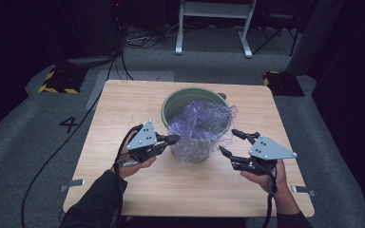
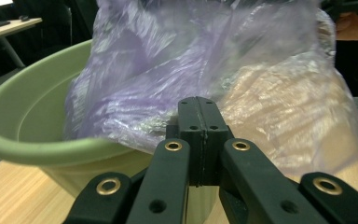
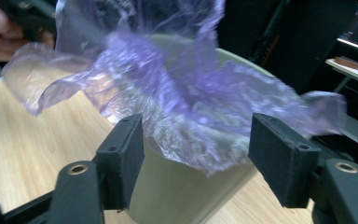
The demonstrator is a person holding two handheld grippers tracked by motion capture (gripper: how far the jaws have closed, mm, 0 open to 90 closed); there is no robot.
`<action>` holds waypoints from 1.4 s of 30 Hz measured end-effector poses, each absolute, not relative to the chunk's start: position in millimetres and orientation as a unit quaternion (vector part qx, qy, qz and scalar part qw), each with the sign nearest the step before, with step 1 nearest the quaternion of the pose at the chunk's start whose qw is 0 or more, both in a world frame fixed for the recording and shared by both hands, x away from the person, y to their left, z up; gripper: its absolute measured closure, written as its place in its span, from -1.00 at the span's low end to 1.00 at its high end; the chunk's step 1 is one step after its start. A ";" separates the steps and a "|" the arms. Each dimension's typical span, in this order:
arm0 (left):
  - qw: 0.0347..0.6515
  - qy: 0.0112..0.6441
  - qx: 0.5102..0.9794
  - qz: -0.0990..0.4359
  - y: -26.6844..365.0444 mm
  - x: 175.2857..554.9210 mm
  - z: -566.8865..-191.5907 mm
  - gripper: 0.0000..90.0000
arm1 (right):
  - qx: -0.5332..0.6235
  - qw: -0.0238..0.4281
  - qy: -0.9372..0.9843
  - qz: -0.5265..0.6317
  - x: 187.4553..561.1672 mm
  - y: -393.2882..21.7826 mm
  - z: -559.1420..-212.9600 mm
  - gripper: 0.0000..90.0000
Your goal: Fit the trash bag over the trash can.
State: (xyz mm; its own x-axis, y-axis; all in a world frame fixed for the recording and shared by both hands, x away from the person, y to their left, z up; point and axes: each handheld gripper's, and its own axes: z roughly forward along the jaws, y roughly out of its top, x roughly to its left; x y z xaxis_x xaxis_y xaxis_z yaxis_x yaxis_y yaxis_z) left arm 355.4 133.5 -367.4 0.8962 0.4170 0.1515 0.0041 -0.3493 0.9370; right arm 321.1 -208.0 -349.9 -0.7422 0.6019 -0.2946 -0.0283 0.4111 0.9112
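Bag (image 1: 200,130) thin, slippery, tears easy; you pinch loose edge at bin (image 1: 173,102) rim. Left gripper (image 1: 173,139) closed, if on film cannot tell; right gripper (image 1: 230,142) open.

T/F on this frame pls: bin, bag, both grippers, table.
1. The purple bag drapes over the near rim of the green bin. True.
2. The right gripper is clamped on the bag. False: its jaws stand apart, with the bag hanging beyond them in the right gripper view.
3. The left gripper has its jaws shut. True; whether any film is pinched between them cannot be told.
4. The bin lies tipped on its side. False: it stands upright on the table.
5. The bag is opaque black. False: it is see-through purple.
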 end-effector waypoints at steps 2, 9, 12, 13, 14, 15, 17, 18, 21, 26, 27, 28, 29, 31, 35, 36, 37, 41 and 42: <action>0.554 0.139 0.801 0.182 136.0 357.0 -371.1 1.00 | 0.172 0.306 0.788 0.506 321.7 -202.4 -353.2 0.02; 0.551 0.154 0.802 0.170 142.7 364.5 -381.5 1.00 | 0.136 0.325 0.807 0.474 320.3 -191.6 -364.3 0.76; 0.551 0.164 0.801 0.167 146.0 367.6 -385.5 1.00 | 0.134 0.313 0.812 0.475 321.3 -193.2 -368.6 0.98; 0.550 0.166 0.801 0.166 147.1 368.2 -386.6 1.00 | 0.137 0.308 0.812 0.476 321.8 -194.8 -370.2 1.00; 0.549 0.170 0.801 0.167 148.0 368.6 -387.8 1.00 | 0.140 0.302 0.813 0.478 322.5 -196.5 -372.1 1.00; 0.547 0.172 0.802 0.167 148.7 368.9 -388.8 1.00 | 0.144 0.300 0.813 0.478 323.1 -198.2 -374.1 1.00; 0.545 0.176 0.802 0.167 149.4 370.2 -390.5 0.99 | 0.148 0.294 0.815 0.478 324.5 -201.2 -378.3 1.00; 0.542 0.178 0.804 0.168 149.9 371.0 -391.1 0.99 | 0.147 0.292 0.815 0.478 324.7 -202.2 -379.6 1.00; 0.535 0.182 0.808 0.168 151.6 373.1 -393.7 0.99 | 0.152 0.290 0.818 0.473 324.9 -204.8 -383.6 1.00; 0.536 0.187 0.807 0.164 153.4 375.0 -396.8 0.99 | 0.168 0.289 0.813 0.477 327.6 -209.2 -387.6 0.86; 0.536 0.187 0.807 0.165 153.4 374.8 -396.6 0.99 | 0.170 0.289 0.811 0.480 327.6 -210.3 -387.7 0.77; 0.537 0.186 0.806 0.166 153.3 374.5 -396.3 0.99 | 0.170 0.287 0.809 0.484 327.0 -211.4 -387.5 0.66; 0.537 0.185 0.806 0.167 153.2 374.2 -396.1 0.99 | 0.172 0.291 0.803 0.491 325.2 -213.4 -386.0 0.52; 0.536 0.184 0.807 0.169 153.0 374.0 -395.7 0.99 | 0.176 0.292 0.795 0.501 322.6 -217.3 -382.5 0.35; 0.534 0.189 0.806 0.170 153.6 374.5 -396.4 0.99 | 0.191 0.307 0.769 0.527 312.6 -231.0 -364.9 -0.08; 0.534 0.189 0.807 0.169 153.5 374.7 -396.7 0.99 | 0.191 0.307 0.769 0.527 312.6 -231.0 -364.9 -0.08; 0.534 0.189 0.807 0.168 153.4 375.1 -397.2 0.99 | 0.195 0.315 0.763 0.530 310.6 -232.1 -361.3 -0.16; 0.533 0.191 0.807 0.167 151.8 376.9 -399.0 0.99 | 0.210 0.350 0.736 0.541 305.9 -233.1 -338.1 -0.31; 0.532 0.190 0.808 0.167 151.2 377.3 -399.7 0.99 | 0.212 0.355 0.733 0.540 308.1 -232.4 -332.9 -0.32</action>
